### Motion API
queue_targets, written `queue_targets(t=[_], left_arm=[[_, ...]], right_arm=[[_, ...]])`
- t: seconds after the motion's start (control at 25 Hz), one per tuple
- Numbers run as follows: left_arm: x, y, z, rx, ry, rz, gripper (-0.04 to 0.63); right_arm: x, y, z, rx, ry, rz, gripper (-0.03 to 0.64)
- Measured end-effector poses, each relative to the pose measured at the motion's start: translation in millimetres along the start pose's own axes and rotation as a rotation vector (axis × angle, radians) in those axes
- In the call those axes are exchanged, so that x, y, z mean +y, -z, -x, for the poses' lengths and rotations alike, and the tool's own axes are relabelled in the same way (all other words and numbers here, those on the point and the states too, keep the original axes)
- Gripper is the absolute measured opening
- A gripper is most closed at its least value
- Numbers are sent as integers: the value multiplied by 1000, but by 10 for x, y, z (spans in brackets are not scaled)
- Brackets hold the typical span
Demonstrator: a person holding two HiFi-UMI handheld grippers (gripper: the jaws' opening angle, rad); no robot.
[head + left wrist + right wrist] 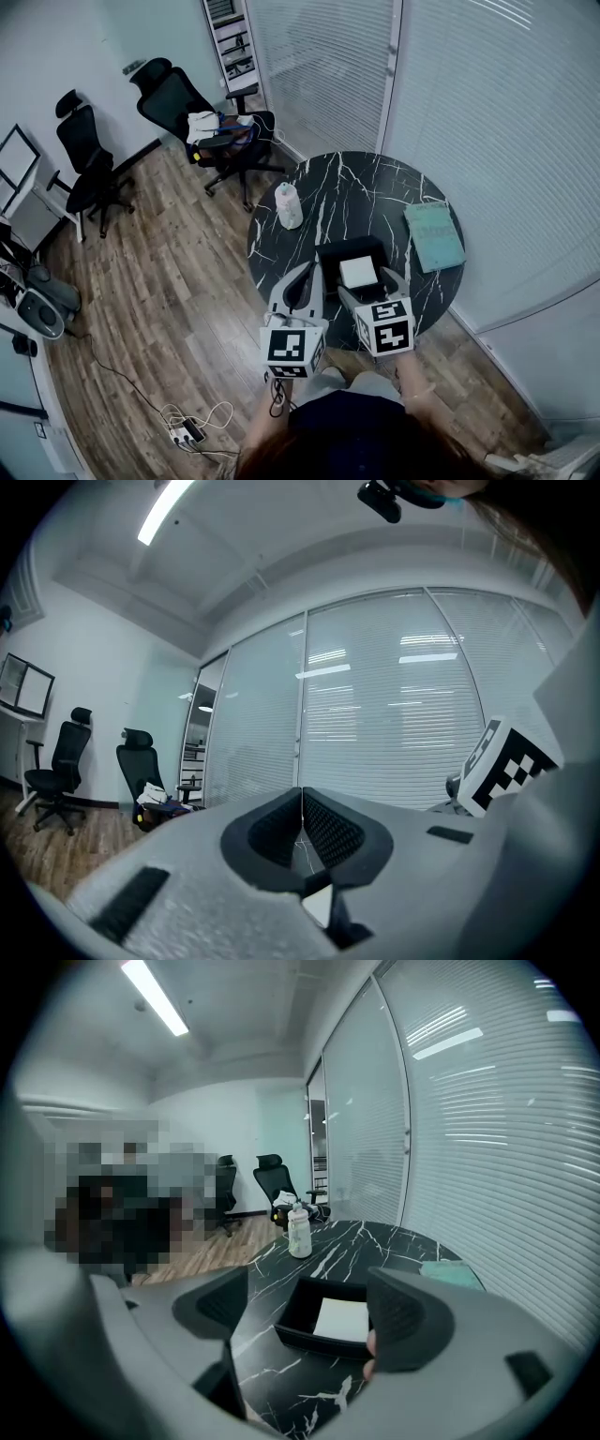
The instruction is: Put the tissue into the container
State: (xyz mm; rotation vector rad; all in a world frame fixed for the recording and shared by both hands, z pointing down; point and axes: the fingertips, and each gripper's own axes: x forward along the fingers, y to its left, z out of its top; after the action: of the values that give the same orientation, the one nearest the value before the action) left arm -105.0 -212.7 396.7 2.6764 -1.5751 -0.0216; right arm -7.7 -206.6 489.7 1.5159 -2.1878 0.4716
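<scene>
A black rectangular container (328, 255) stands on the round black marble table (375, 192), and a white folded tissue (358, 272) lies flat inside it. In the right gripper view the container (309, 1340) with the tissue (342, 1318) shows between the jaws. My right gripper (370, 289) (309, 1321) is open just in front of the container, holding nothing. My left gripper (298, 286) hovers at the container's left side. In the left gripper view, the left gripper (302, 829) is shut with its pads pressed together and nothing between them, and it tilts up toward the window blinds.
A white bottle (289, 204) (299, 1232) stands at the table's left edge. A teal book (434, 234) (455, 1274) lies at the right. Office chairs (220, 127) stand on the wood floor beyond. Blinds-covered glass walls close the right side. A cable and a power strip (187, 431) lie on the floor.
</scene>
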Motion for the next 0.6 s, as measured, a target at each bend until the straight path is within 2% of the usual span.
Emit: queue_targets(t=[0.6], left_arm=[[-457,-44,29,7,-39,-19,29]], right_arm=[[-209,-71,416,-91,-78,-3,414]])
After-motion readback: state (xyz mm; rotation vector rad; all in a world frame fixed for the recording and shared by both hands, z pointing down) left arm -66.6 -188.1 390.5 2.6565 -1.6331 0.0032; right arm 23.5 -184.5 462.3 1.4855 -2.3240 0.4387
